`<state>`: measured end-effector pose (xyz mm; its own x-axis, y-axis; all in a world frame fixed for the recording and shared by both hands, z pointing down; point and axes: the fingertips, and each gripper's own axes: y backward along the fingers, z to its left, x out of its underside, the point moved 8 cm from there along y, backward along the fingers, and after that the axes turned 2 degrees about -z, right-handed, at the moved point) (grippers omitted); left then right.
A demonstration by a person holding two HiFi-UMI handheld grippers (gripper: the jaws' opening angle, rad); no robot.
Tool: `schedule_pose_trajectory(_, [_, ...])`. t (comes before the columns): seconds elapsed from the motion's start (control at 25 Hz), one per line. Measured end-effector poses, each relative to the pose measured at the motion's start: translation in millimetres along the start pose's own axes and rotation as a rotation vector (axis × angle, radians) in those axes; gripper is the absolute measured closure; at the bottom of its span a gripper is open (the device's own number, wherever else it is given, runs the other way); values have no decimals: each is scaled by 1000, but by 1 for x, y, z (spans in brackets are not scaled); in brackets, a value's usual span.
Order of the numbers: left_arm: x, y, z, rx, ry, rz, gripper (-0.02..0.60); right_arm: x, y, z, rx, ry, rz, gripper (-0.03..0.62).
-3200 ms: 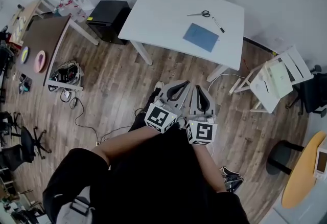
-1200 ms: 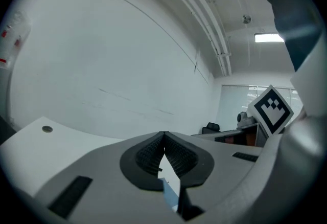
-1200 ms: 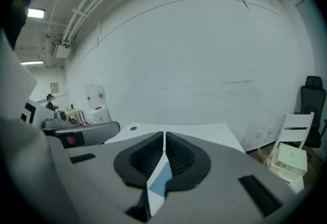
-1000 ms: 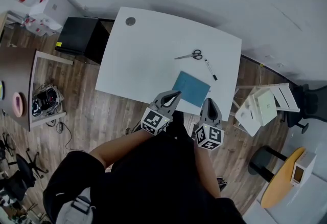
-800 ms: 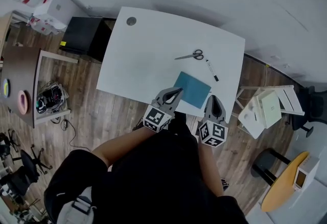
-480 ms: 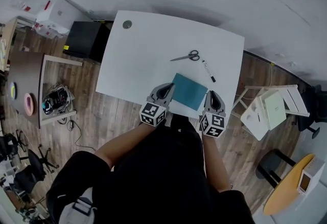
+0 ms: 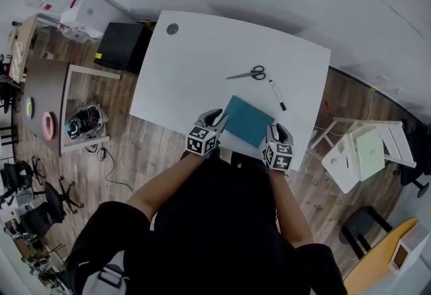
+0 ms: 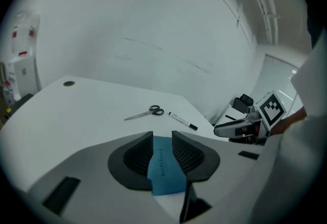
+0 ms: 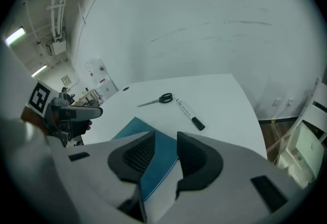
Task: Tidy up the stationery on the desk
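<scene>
Head view: white desk [image 7: 188, 71] at centre, wood floor [image 7: 155, 152] around; notebook [image 7: 248, 121], scissors [image 7: 246, 74], marker [image 7: 277, 95] on it. Left claw [image 7: 215, 115] and right claw [image 7: 279, 130], jaws just opening, grip nothing.

You wear a black top [image 7: 222, 233] with short sleeves [image 7: 111, 223], so your forearms are bare. Your left gripper [image 7: 215, 116] and your right gripper [image 7: 279, 129] look the same. Each has a pale grey, rounded shell that narrows to two jaws. The pads [image 8: 137, 154] on the inner side are black and ribbed. At the back of each gripper there is a cube [image 7: 200, 141] with black and white square markers.
</scene>
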<state>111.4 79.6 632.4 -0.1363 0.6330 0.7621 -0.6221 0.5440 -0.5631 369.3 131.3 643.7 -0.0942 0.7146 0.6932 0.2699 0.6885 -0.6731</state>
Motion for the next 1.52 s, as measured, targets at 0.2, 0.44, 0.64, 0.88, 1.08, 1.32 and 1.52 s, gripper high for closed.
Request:
schedule_pose_trajectory(0.2, [25,-21,9,-19,10,91,448,21,-23,-13,-1,-13,98,470])
schedule_pose_trajectory(0.44, [51,-37,32,-1,52,190,430,42,-45,-11,32,-80,195,462])
schedule_pose_trajectory(0.64, [61,-53,34,76,-6,268,430,50,-54,-7,72,-136,226,461])
schedule_pose_trajectory(0.88, [62,-56,41,151,-37,305,430,46,-53,-4,138,-174,237,452])
schedule_pose_trajectory(1.08, [65,-61,43,227,1,322,426,51,-50,-4,218,-320,206,453])
schedule_pose_trajectory(1.32, [63,-58,47,272,7,329,426,48,-50,4,266,-330,208,471])
schedule_pose_trajectory(1.52, [60,-55,63,307,42,336,426,44,-57,14,254,-326,229,471])
